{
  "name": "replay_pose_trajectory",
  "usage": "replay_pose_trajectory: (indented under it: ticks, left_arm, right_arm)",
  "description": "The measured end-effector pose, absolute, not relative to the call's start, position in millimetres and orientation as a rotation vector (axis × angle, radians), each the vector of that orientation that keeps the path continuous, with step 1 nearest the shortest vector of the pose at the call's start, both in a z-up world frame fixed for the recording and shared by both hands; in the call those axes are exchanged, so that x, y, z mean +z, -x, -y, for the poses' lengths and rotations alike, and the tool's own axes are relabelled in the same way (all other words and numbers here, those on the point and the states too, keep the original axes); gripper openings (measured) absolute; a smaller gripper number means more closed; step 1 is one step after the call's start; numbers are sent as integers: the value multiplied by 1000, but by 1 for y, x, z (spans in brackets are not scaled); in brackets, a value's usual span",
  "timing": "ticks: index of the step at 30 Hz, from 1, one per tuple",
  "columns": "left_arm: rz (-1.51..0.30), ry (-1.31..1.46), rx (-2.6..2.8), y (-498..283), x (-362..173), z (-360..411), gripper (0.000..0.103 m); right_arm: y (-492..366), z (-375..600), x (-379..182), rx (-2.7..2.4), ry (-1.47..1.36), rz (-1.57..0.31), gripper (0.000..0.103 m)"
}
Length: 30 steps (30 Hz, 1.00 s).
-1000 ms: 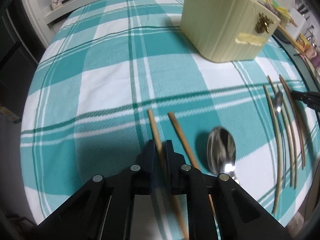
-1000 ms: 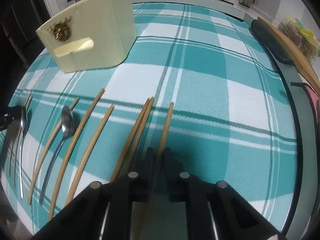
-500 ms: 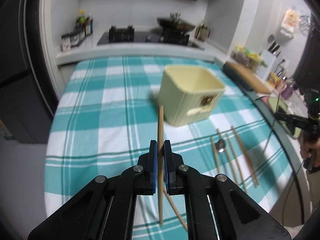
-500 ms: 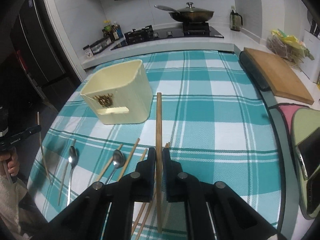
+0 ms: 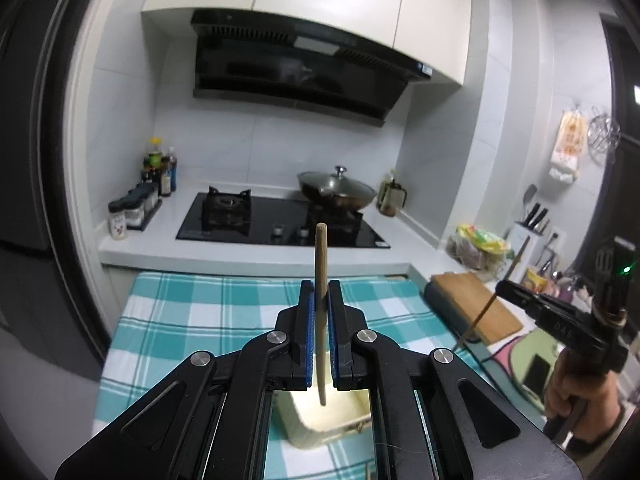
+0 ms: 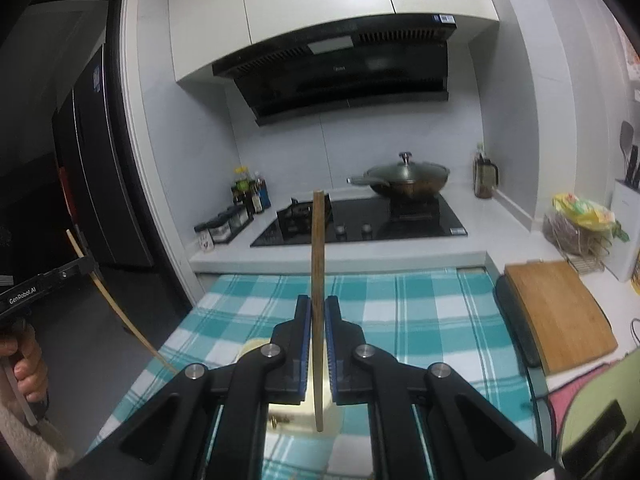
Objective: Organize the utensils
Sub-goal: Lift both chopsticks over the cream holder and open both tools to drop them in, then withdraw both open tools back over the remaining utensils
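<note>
Chopsticks could pivot or slip: my left gripper [image 5: 319,304] pinches one chopstick [image 5: 320,312] mid-shaft, upright, my right gripper [image 6: 316,312] another [image 6: 318,312], each lower tip hanging over the cream holder [image 5: 320,420] below. A second ago both lay flat on the checked counter [image 5: 200,312] among the spoons.

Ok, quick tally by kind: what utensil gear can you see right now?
Chopsticks: 2, one in the left gripper (chopstick), one in the right gripper (chopstick).
Cream holder bins: 1.
Spoons: 0 in view.
Total: 3.
</note>
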<state>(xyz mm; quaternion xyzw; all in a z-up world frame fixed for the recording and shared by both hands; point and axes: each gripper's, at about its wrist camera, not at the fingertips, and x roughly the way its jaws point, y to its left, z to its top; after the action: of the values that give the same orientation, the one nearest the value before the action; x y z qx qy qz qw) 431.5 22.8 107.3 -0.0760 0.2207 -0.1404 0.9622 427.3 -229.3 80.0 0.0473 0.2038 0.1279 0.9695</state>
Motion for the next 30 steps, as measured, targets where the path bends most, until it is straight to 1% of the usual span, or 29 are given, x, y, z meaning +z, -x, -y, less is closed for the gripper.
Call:
replay_pose_trajectory:
  ticks: [3, 10, 14, 16, 17, 18, 19, 22, 24, 25, 27, 30]
  left_arm:
    - [-572, 158, -301, -469, 72, -2, 4]
    - [-858, 206, -316, -519, -23, 16, 4]
    - [-911, 207, -290, -527, -48, 20, 6]
    - [-905, 223, -277, -523, -46, 18, 22]
    - [-895, 239, -287, -519, -42, 15, 45]
    - [-875, 243, -292, -513, -37, 12, 61]
    - [-846, 235, -291, -505, -30, 9, 65]
    - [-791, 190, -318, -472, -14, -1, 73]
    - [-771, 174, -328, -441, -13, -12, 86]
    - [-765, 161, -328, -423, -17, -19, 89]
    - [-762, 132, -317, -386, -32, -33, 92]
    - [-786, 110, -266, -335, -71, -55, 93]
  right_arm:
    - [-457, 206, 62, 265, -78, -455, 7]
    - [-513, 172, -28, 306, 1, -725, 7]
    - [-527, 169, -63, 322, -24, -838, 8]
    - [-528, 170, -67, 308, -46, -845, 12]
    - [-526, 172, -67, 303, -60, -841, 16]
    - [-524, 174, -63, 295, -74, -830, 28]
    - [-517, 178, -58, 289, -83, -804, 36]
    - [-496, 186, -36, 284, -66, -734, 38]
    - [-473, 196, -26, 287, -58, -697, 40]
    - [-460, 202, -24, 285, -53, -682, 45]
    - [-432, 217, -27, 275, -36, -663, 49]
    - [-387, 240, -51, 246, -3, -671, 49]
